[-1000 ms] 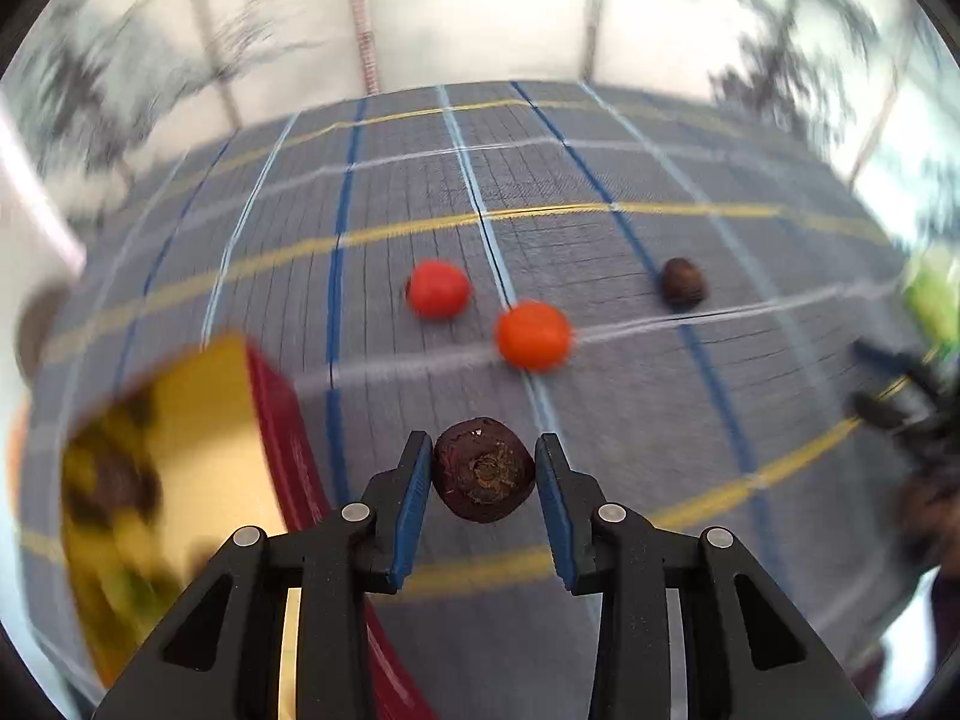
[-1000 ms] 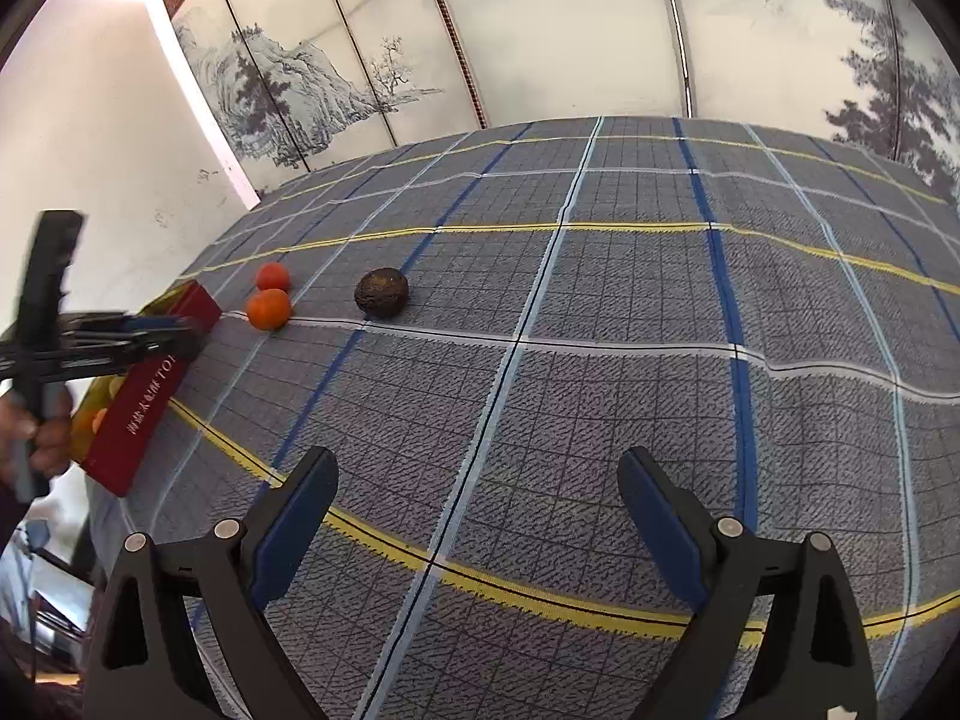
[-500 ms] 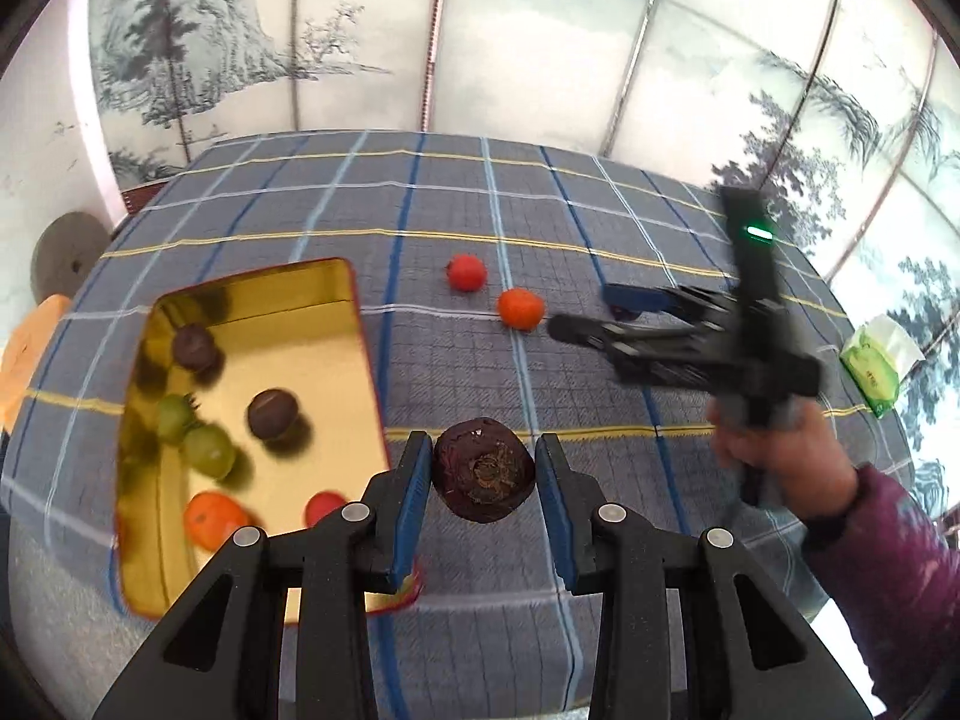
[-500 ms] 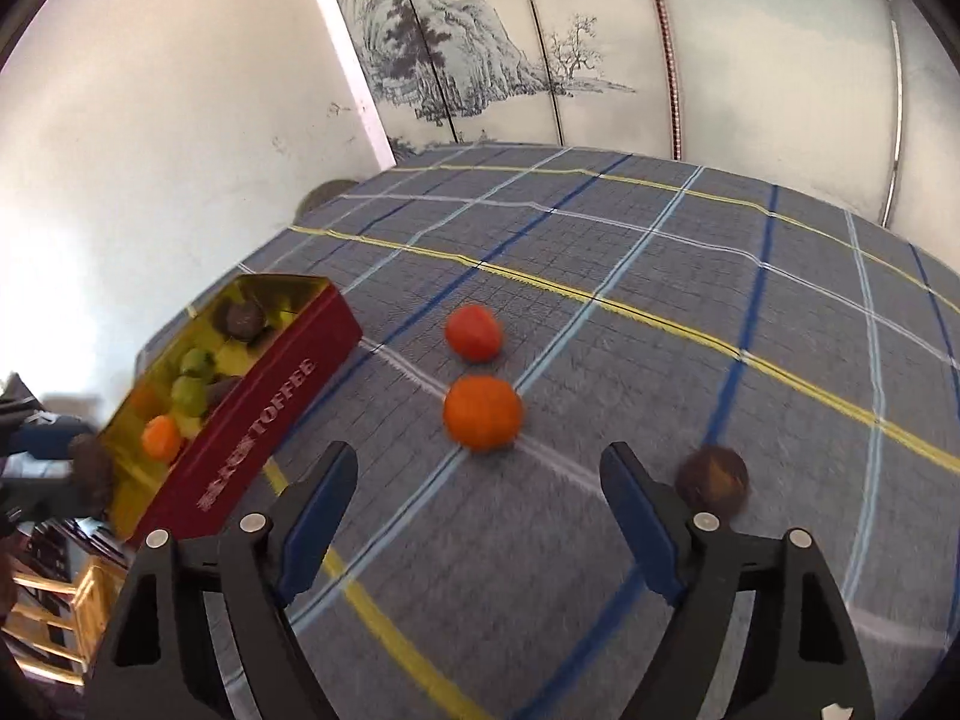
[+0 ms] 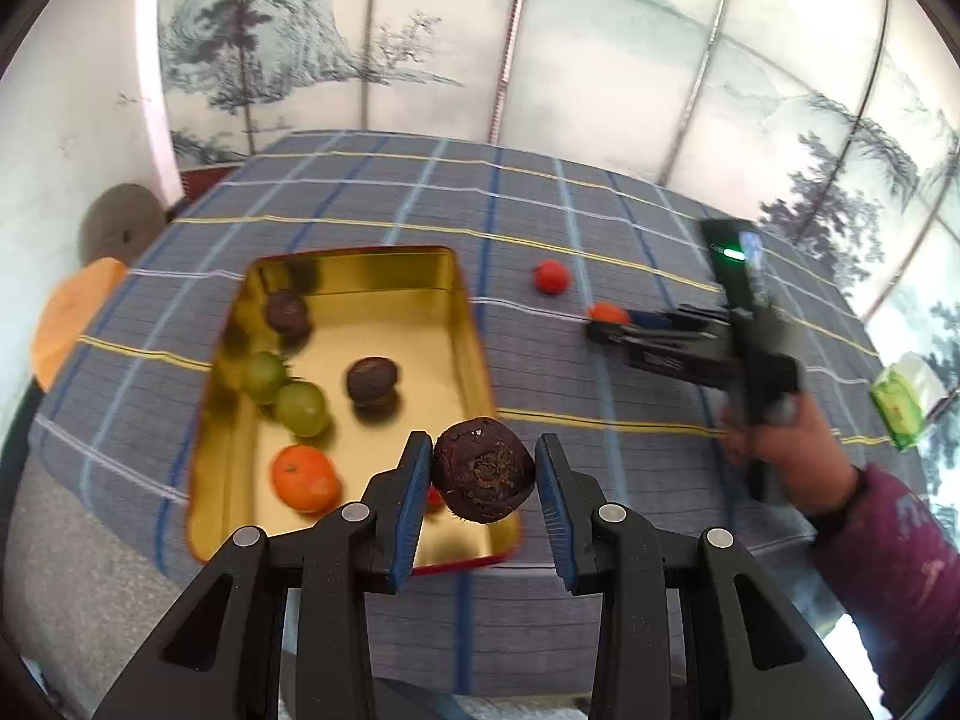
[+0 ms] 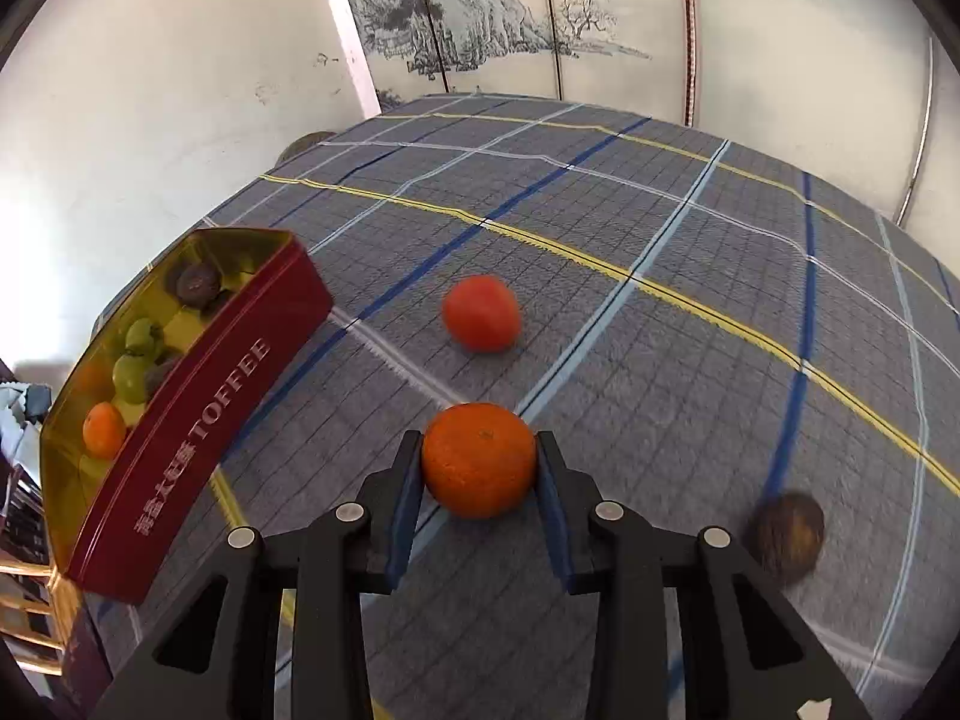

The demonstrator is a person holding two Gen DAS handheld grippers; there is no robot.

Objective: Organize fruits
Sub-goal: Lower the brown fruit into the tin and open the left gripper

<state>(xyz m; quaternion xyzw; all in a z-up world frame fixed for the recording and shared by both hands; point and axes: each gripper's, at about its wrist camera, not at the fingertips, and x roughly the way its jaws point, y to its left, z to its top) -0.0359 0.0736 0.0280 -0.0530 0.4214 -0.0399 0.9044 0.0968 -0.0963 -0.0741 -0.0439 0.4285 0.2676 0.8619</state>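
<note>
Gripping a dark purple fruit [image 5: 483, 469] above the gold tin's [image 5: 354, 258] near corner, the left claw [image 5: 483, 495] stays clamped; the right claw [image 6: 478, 480] pinches an orange [image 6: 478, 459] on the worktop [image 6: 690, 360].

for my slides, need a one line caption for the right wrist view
Right gripper closes on an orange beside the toffee tin.
</note>
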